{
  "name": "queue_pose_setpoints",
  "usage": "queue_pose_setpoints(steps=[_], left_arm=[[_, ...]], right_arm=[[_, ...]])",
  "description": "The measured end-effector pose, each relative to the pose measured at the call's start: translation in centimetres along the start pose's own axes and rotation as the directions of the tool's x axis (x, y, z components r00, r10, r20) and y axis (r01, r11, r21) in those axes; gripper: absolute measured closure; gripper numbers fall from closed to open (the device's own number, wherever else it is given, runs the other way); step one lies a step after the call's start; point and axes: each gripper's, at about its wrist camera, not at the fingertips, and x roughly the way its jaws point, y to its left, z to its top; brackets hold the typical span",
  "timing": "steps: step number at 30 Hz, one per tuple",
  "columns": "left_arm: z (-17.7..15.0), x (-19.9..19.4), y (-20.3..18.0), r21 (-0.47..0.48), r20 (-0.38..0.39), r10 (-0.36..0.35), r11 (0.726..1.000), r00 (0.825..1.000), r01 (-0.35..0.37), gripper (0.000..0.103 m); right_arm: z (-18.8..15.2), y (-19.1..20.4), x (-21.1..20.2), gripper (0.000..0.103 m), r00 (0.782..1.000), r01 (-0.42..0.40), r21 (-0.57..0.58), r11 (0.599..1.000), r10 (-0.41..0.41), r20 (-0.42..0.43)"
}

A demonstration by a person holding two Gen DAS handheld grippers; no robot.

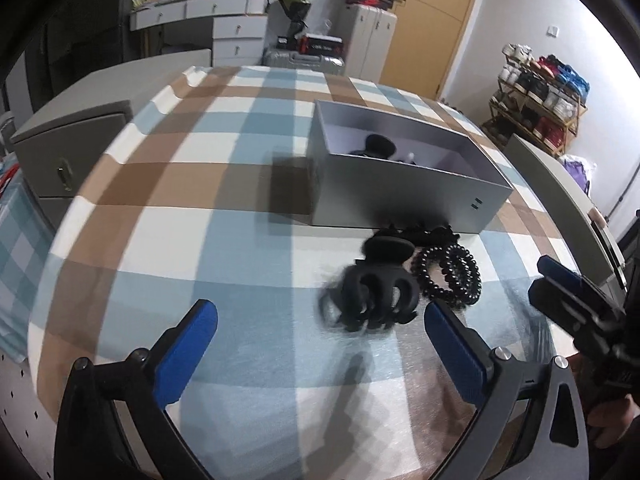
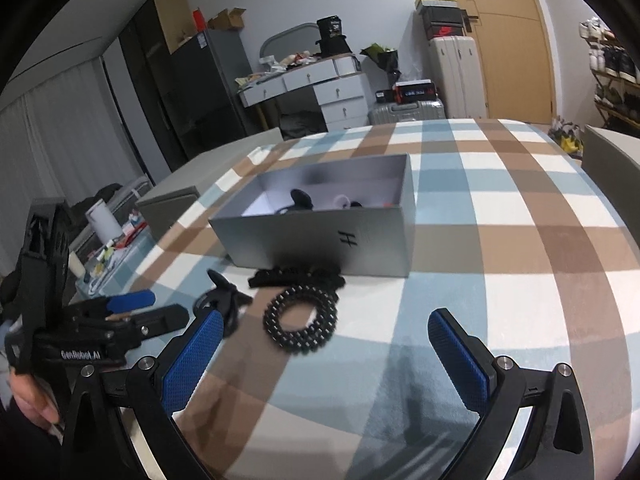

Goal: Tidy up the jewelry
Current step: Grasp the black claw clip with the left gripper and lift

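Black plastic claw hair clip [image 1: 376,300] lies on the checked blue, brown and white cloth of the desk [image 1: 200,216], just ahead of the left hand-held gripper [image 1: 320,344], nearer its right blue pad. Jaws spread wide, nothing between the pads; released. Right hand-held gripper [image 2: 326,356] likewise spread wide and empty, aimed at the black coiled spiral hair tie [image 2: 300,322], which sits touching or just beside the clip. A black frilled fabric scrunchie [image 2: 296,276] lies against the near wall of the open grey cardboard box [image 2: 320,236].

Step in hand, as I judge it: closing in on the loose pieces to lift them into the box. To do it well:
- left side wants to shift toward the clip so it sits centred between the pads, not off the right one
- close across the clip's body, not its teeth, or it may twist out
- right side should straddle the coil's ring and pinch one side of it; the coil is springy and may roll
- keep the two hands apart, since the pieces lie close together

Hard to read: the clip is motion-blurred in the left view and partly behind the right gripper's pad in the right view. Box contents only partly seen: a dark rounded item, something white, a spot of red; cannot name them
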Motion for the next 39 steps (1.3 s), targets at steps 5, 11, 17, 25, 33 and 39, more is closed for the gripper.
queue_pose_setpoints(steps=[5,11,17,25,33,39], left_arm=[[0.6,1.2,-1.0,0.037,-0.027,-0.061,0.997,0.998,0.062,0.002],[0.7,1.9,-2.3,0.116,-0.039,-0.087,0.989,0.995,0.091,0.01],[1.0,2.5,-2.7,0.131,-0.079,-0.093,0.986,0.993,0.103,0.061],[1.2,1.4,-2.9,0.139,-0.049,-0.14,0.98,0.989,0.146,0.061],[1.6,0.4,-2.9,0.136,-0.019,-0.133,0.981,0.991,0.135,0.061],[1.7,-0.5,-2.4,0.124,0.01,-0.128,0.984,0.992,0.126,0.061]], right_arm=[[-0.9,-0.8,-0.3,0.0,1.0,0.007,0.01,1.0,-0.007,-0.022],[-1.5,-1.5,-0.6,0.0,0.999,0.014,0.022,1.0,-0.013,-0.043],[-1.6,-1.6,-0.8,0.0,0.999,0.019,0.018,1.0,-0.018,-0.045],[-1.5,-1.5,-0.8,0.0,0.999,0.011,0.015,1.0,-0.01,-0.042],[-1.8,-1.5,-0.6,0.0,0.998,0.003,0.025,1.0,-0.002,-0.058],[-1.6,-1.1,-0.3,0.0,0.998,-0.004,0.015,1.0,0.005,-0.06]])
